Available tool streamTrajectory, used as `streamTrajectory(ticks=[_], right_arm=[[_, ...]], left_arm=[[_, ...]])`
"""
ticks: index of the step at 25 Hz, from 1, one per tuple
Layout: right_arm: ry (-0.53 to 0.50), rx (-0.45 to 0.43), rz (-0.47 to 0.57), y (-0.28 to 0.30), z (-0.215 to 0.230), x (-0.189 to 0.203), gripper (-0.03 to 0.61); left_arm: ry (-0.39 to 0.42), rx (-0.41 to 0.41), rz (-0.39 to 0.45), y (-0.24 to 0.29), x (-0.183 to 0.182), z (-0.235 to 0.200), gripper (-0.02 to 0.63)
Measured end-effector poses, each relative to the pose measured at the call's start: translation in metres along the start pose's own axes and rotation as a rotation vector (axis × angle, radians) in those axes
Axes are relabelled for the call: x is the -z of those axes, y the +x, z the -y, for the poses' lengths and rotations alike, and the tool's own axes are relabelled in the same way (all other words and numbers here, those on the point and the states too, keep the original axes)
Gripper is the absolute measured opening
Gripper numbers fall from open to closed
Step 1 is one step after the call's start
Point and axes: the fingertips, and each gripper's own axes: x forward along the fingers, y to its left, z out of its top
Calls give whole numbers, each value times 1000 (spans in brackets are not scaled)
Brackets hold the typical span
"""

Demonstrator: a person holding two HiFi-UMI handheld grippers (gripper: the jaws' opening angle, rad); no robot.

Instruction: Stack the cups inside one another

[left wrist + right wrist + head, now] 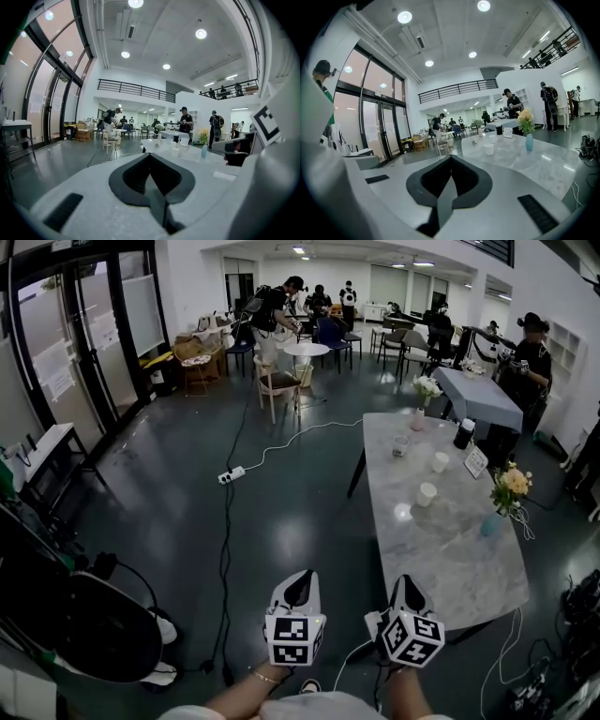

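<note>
- The left gripper point(301, 576) has its 2 jaws closed tip to tip, with nothing between them. It is held over the dark floor point(169, 521).
- The right gripper point(405, 583) is just beside it. Its jaws are also pressed together and empty.
- The marble table point(459, 568) starts just ahead and to the right of the right jaws and runs away from them.
- A blue vase point(490, 524) with yellow flowers stands ahead and far to the right of the right jaws, near the table's right edge.
- A white cup point(427, 494) stands upright on the table ahead of the right jaws and well apart from them.
- A second white cup point(441, 461) stands farther on, apart from the first.
- A small white card point(476, 461) stands to its right.
- A power strip point(232, 474) lies on the floor ahead and to the left of the left jaws.
- A clear cup point(401, 446) and a black cup point(464, 433) stand farthest from the jaws, each on its own.
</note>
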Motion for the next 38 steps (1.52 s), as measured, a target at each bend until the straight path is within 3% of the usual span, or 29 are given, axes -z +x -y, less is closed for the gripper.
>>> streamTrajectory(ticks=[14,22,27,38], right_arm=[[15,-7,-65,59,12,14,6],[17,72,-41,116,18,-6,6],[21,101,-16,166,3,-27,6],[21,111,-46,263,-44,-35,6]], left_arm=[[-11,-18,-57,61,11,-18,-3],[-9,73,-57,136,-3,-35,-3],[19,111,-34,187,-28,-64,-3],[21,157,-78,265,-36,-132,-3]])
